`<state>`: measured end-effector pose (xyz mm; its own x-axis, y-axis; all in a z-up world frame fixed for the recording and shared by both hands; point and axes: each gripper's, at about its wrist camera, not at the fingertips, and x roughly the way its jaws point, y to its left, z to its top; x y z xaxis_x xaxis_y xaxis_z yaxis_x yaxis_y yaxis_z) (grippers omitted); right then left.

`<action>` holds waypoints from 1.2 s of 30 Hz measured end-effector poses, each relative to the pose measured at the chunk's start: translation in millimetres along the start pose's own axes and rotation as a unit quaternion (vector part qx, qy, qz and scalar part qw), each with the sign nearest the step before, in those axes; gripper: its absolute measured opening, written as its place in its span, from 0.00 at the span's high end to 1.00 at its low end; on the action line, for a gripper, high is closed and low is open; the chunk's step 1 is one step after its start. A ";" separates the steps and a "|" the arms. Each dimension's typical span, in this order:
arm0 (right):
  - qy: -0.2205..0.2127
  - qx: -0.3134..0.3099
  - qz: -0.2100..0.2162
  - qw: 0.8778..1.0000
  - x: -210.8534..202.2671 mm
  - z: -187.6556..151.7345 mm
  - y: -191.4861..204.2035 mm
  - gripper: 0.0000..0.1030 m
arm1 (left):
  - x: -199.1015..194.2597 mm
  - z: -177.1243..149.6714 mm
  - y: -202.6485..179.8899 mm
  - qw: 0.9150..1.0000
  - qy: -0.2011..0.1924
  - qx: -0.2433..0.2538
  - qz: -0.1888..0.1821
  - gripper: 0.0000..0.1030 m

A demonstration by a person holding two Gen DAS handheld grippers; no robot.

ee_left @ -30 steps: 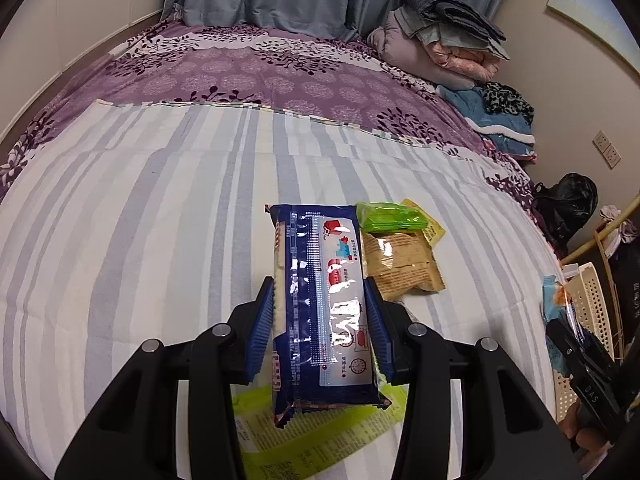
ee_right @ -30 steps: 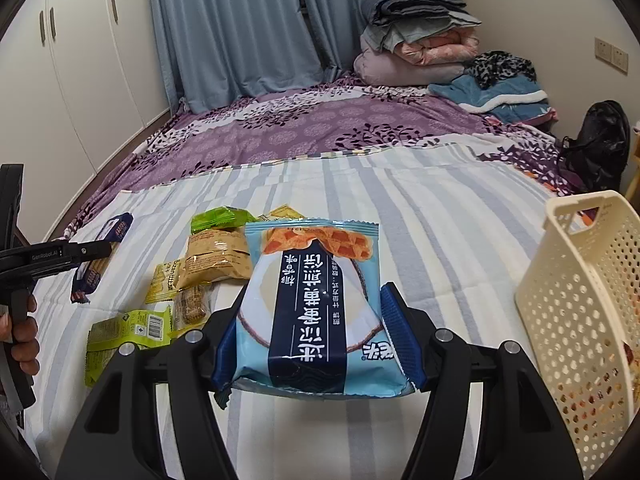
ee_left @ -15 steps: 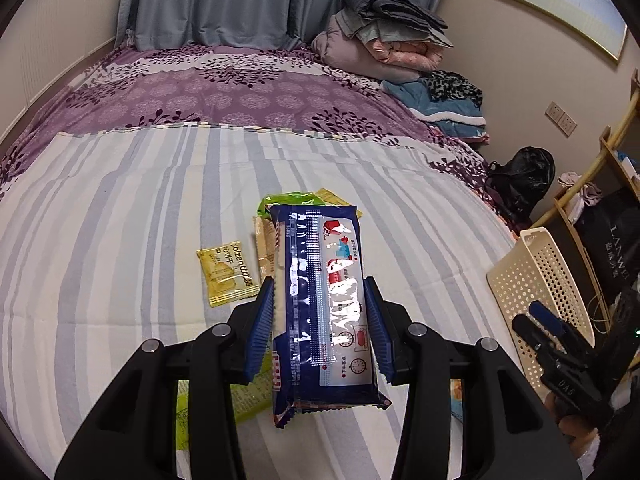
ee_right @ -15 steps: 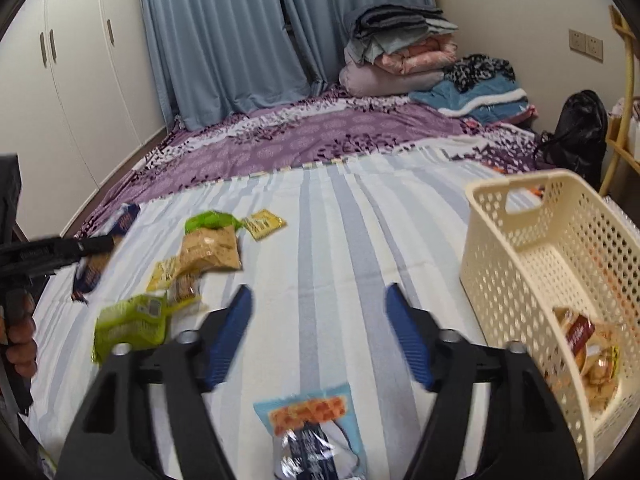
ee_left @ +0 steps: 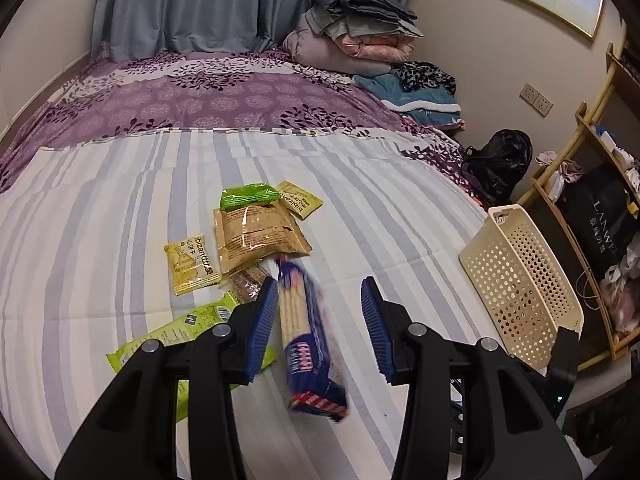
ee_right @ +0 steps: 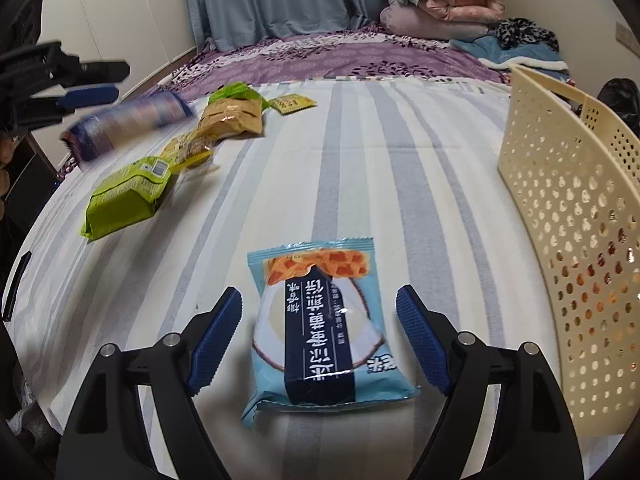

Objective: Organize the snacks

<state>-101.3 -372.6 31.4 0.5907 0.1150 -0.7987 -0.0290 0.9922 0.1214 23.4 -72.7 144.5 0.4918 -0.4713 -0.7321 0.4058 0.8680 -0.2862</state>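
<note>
Left tongs (ee_left: 319,286) stood wide apart, pads clear of the dark-blue biscuit pack (ee_left: 306,336), which showed blurred between the jaws and was judged to be dropping toward the striped bed sheet (ee_left: 120,220). Right tongs (ee_right: 319,294) had just been opening and were likewise spread, with the light-blue packet (ee_right: 320,328) lying flat on the bed between the jaws, neither pad touching it. The cream basket (ee_right: 560,200) stood at the right edge of the bed, near the light-blue packet but apart from it; a few wrapped items showed dimly through its holes. The other snacks, a brown pouch (ee_left: 256,232), a green packet (ee_left: 248,196), two yellow sachets (ee_left: 190,258) and a lime-green pack (ee_right: 124,196), lay clustered on the sheet, well apart from the basket. The step in hand was judged to be the gathering of packets beside the basket before loading. The next move would call for either tongs to close squarely on one packet, lift it over the basket rim and let go inside; a slack wrapper might slip from a shallow grip.
</note>
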 end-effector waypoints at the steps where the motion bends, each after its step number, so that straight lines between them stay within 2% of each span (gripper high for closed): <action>1: 0.005 -0.003 0.001 1.000 4.0 -1.2 1.2 0.23 | -1.7 0.1 -3.0 1.000 -0.002 0.004 -0.001 0.57; 5: 0.011 -0.016 -0.011 1.000 9.6 -7.3 5.9 0.24 | -1.7 -2.4 -5.1 1.000 -0.001 0.005 0.002 0.57; 7: 0.007 -0.027 -0.025 0.999 9.2 -8.2 9.0 0.36 | 3.6 -5.7 -4.3 1.000 0.008 0.005 0.007 0.57; 10: 0.003 -0.029 -0.029 0.999 7.0 -8.8 7.4 0.40 | 15.0 -17.7 -1.1 1.000 0.027 0.000 0.012 0.56; 16: 0.000 -0.024 -0.025 0.999 5.5 -8.2 3.9 0.40 | 46.5 -64.0 2.6 0.997 0.080 -0.005 0.022 0.56; 19: 0.000 -0.024 -0.025 0.999 5.7 -7.6 3.2 0.40 | 56.0 -79.6 1.3 0.995 0.088 0.009 0.046 0.55; 20: 0.000 -0.023 -0.024 0.999 6.5 -6.7 3.1 0.40 | 57.4 -81.6 -0.5 0.995 0.086 0.017 0.054 0.54; 22: 0.000 -0.023 -0.022 0.999 6.1 -6.9 2.5 0.40 | 59.8 -82.8 -5.7 0.994 0.080 0.034 0.069 0.40; 28: -0.003 -0.017 -0.017 1.000 4.0 -7.4 0.2 0.40 | 80.3 -84.2 -11.5 0.989 0.093 0.064 0.093 0.40; 32: -0.005 -0.010 -0.015 1.000 2.3 -8.5 -4.6 0.40 | 95.4 -86.2 -8.6 0.988 0.108 0.056 0.092 0.40; 36: -0.006 -0.004 -0.013 1.000 2.0 -8.4 -8.6 0.40 | 100.6 -86.1 -12.2 0.988 0.105 0.058 0.096 0.41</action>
<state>-106.6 -380.5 23.8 0.6011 0.0886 -0.7942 -0.0200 0.9952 0.0959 1.6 -117.2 21.2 0.4026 -0.2457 -0.8818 0.4125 0.9087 -0.0649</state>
